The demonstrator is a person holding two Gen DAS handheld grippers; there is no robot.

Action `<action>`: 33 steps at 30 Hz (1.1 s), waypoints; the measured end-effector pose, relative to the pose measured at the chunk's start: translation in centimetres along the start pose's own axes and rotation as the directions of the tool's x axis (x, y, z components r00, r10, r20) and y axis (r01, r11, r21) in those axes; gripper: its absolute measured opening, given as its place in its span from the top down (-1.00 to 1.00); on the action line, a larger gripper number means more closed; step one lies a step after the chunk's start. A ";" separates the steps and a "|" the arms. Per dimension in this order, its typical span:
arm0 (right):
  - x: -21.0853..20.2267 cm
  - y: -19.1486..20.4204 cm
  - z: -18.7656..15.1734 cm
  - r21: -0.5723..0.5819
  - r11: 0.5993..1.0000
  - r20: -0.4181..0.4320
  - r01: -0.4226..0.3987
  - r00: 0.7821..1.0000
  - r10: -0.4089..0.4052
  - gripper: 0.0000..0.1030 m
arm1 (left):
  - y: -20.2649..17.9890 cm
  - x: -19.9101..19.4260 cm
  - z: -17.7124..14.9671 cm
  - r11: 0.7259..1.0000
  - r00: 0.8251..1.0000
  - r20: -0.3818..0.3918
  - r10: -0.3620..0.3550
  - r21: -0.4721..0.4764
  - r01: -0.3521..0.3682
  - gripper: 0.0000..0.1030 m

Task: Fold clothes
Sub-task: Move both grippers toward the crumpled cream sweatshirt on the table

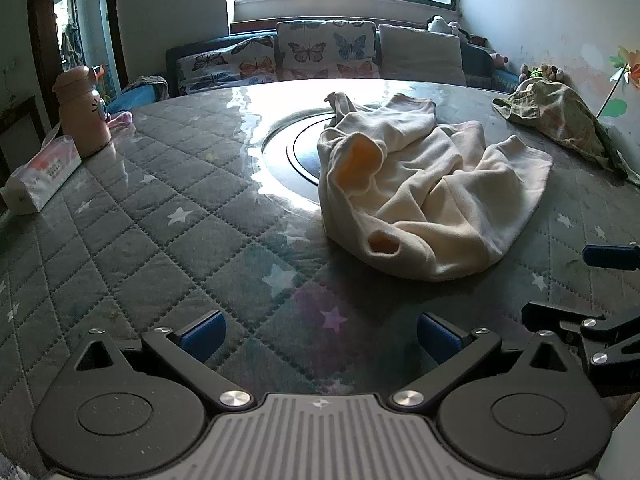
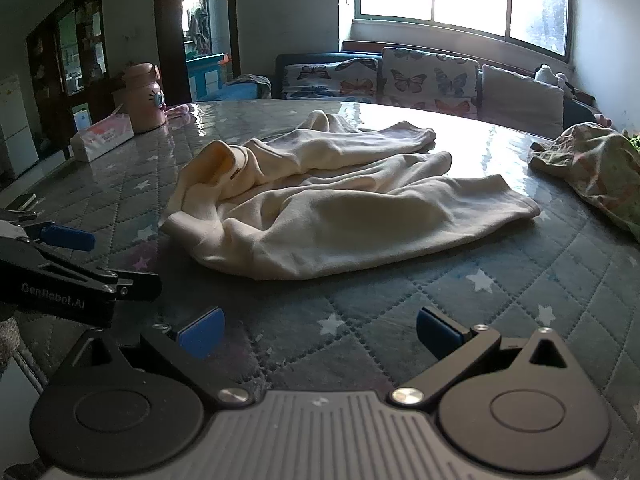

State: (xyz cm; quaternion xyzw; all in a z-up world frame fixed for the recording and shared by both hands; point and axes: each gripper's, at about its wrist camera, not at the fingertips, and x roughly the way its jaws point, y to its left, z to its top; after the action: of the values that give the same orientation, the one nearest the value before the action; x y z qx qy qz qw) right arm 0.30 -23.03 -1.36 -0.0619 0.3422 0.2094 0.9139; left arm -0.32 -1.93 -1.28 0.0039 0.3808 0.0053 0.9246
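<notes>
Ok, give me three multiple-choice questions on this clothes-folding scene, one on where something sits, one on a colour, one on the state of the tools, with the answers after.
1. Where is the pink bottle relative to the cream garment in the right wrist view?
A. Far left, beside the tissue pack
B. On top of the garment
C. At the table's near right edge

2. What colour are the pads on the tool fingers?
A. Red
B. Blue
C. White

3. What state are the left tool and the right tool in?
A. Both shut on the garment
B. One open, one gripping cloth
C. Both open, holding nothing

Answers:
1 A, the bottle stands by the tissue pack at the table's far left.
2 B, the pads are plainly blue.
3 C, each has its jaws spread above bare table, short of the garment.
</notes>
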 end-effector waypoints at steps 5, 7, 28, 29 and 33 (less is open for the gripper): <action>0.2 0.0 0.2 -0.007 1.000 -0.008 -0.007 1.000 0.006 -1.00 | 0.1 0.2 0.4 1.000 1.000 -0.001 0.003 0.000 -0.003 -1.00; 0.4 0.1 0.3 -0.010 1.000 -0.011 -0.007 1.000 0.007 -1.00 | 0.1 0.3 0.5 1.000 1.000 -0.001 0.002 0.000 -0.002 -1.00; 2.1 -0.3 2.1 -0.009 0.999 -0.028 -0.040 0.999 0.039 -1.00 | 0.9 1.0 3.5 0.999 1.000 0.023 0.016 0.029 -0.017 -1.00; 2.2 -0.4 2.3 -0.010 0.999 -0.028 -0.040 0.999 0.040 -1.00 | 0.9 1.0 3.8 0.999 0.999 0.028 0.018 0.033 -0.019 -1.00; 2.6 -0.7 2.8 0.000 0.999 -0.033 -0.051 0.998 0.051 -1.00 | 1.1 0.9 5.2 0.999 0.999 0.045 0.019 0.045 -0.021 -1.00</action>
State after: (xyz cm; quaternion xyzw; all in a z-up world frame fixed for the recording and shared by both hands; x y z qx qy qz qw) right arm 4.08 -22.05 -0.95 -0.0570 0.3587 0.2320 0.9024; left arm 3.99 -0.85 1.82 0.0286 0.3599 0.0057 0.9325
